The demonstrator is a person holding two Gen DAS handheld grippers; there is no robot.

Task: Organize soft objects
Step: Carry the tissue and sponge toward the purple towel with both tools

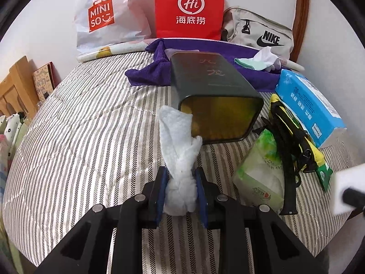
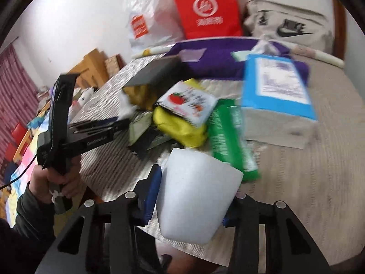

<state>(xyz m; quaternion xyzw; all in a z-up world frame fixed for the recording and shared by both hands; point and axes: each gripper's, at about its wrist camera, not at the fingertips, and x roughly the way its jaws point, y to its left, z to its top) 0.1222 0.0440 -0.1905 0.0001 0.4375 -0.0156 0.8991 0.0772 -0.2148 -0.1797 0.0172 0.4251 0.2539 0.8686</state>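
1. Left wrist view, lower centre: black linkage arms are seen leading to the left gripper (image 1: 181, 188), whose blue-padded fingers (image 1: 160, 193) are pressed onto a crumpled white cloth (image 1: 180, 153). The cloth's free end is raised toward the open mouth of a dark green tin (image 1: 205, 84), which is laid on its side at frame centre on the striped bedcover (image 1: 79, 125).
2. Same view, right side: a green tissue pack (image 1: 262, 171), a black strap (image 1: 286, 150) and a blue tissue pack (image 1: 312, 105) are grouped together. A purple towel (image 1: 148, 73) is spread behind the tin.
3. Same view, top: a white MINISO bag (image 1: 107, 16), a red paper bag (image 1: 189, 6) and a beige Nike bag (image 1: 260, 32) are lined up against the wall.
4. Right wrist view, lower centre: a white foam block (image 2: 196, 196) is pinched in the right gripper (image 2: 191, 203) above the near edge of the bed.
5. Same view, middle (blurred): a yellow packet (image 2: 180, 127), a packet with a tomato picture (image 2: 189, 105) and a green pack (image 2: 232, 137) are piled beside the blue tissue pack (image 2: 276, 86).
6. Same view, left: the left gripper (image 2: 121, 123) is shown from the side, gripped by a hand (image 2: 57, 182), with the white cloth (image 2: 126, 107) at its tip against the tin's (image 2: 150, 77) mouth.
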